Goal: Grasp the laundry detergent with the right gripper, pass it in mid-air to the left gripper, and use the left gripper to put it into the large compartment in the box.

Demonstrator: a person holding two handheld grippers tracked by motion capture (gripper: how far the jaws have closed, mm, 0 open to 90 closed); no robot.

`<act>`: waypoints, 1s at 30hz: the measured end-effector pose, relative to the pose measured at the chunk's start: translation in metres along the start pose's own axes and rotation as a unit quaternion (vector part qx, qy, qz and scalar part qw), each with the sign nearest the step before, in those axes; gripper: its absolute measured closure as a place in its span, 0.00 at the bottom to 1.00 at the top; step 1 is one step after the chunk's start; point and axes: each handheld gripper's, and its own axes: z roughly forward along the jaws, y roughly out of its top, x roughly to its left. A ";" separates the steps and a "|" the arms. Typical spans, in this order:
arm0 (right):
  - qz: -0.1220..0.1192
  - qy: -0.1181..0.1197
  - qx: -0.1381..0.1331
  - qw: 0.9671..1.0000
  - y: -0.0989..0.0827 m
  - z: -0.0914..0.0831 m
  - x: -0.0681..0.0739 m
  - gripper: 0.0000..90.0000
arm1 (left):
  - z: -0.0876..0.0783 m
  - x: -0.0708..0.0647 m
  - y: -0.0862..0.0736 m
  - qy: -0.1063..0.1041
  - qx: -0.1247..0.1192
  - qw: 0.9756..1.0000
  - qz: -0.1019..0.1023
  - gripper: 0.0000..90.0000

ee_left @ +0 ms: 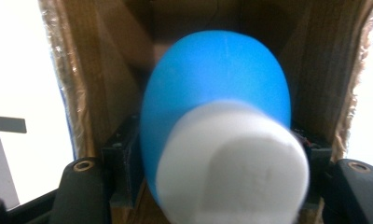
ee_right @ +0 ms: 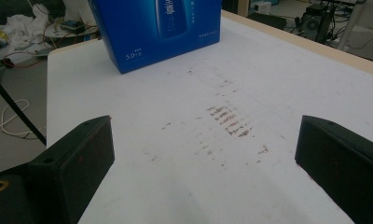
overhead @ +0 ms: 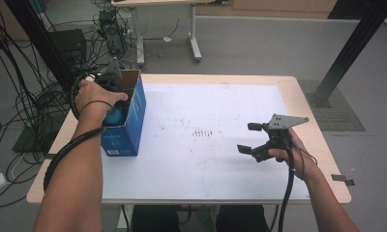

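Left gripper (overhead: pixel 115 99) sat plunged into the open top of a blue cardboard box (overhead: pixel 126 130), which stood at the left edge of the table (overhead: pixel 298 92). In the left gripper view a blue bottle with a white cap (ee_left: pixel 217 116) lay between its two black jaws, cap towards the camera and rounded blue body pointing down into the brown inside of the box. Both jaws stood close against the bottle's flanks, a narrow gap at most; whether their pads pressed on it could not be told, since the bottle itself hid the contact. From the high view, a patch of the bottle's blue showed just under the person's left hand (overhead: pixel 92 94), inside the box's upper opening.

Box walls rose on either side of the bottle, bare corrugated card inside and printed blue outside. Its printed face, with white lettering, showed at the far end of the right gripper view.

Right gripper (overhead: pixel 256 140) hung over the right part of the table, well apart from the box, held in the person's right hand (overhead: pixel 286 152). Its jaws were spread wide with nothing between them. Below and ahead of them lay the white table top, marked with a cluster of small brown smudges (ee_right: pixel 229 119) near its middle.
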 end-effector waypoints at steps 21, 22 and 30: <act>-0.002 0.003 -0.003 1.000 0.002 0.001 0.001 0.05 | -0.041 -0.003 -0.012 -0.005 -0.020 1.000 0.001 0.35; -0.002 0.003 -0.003 1.000 0.002 0.001 0.001 0.05 | -0.043 -0.004 -0.013 -0.001 -0.021 1.000 0.002 0.35; -0.003 0.004 -0.004 1.000 0.004 0.001 0.001 0.05 | -0.062 -0.005 -0.023 0.001 -0.033 0.999 0.008 0.29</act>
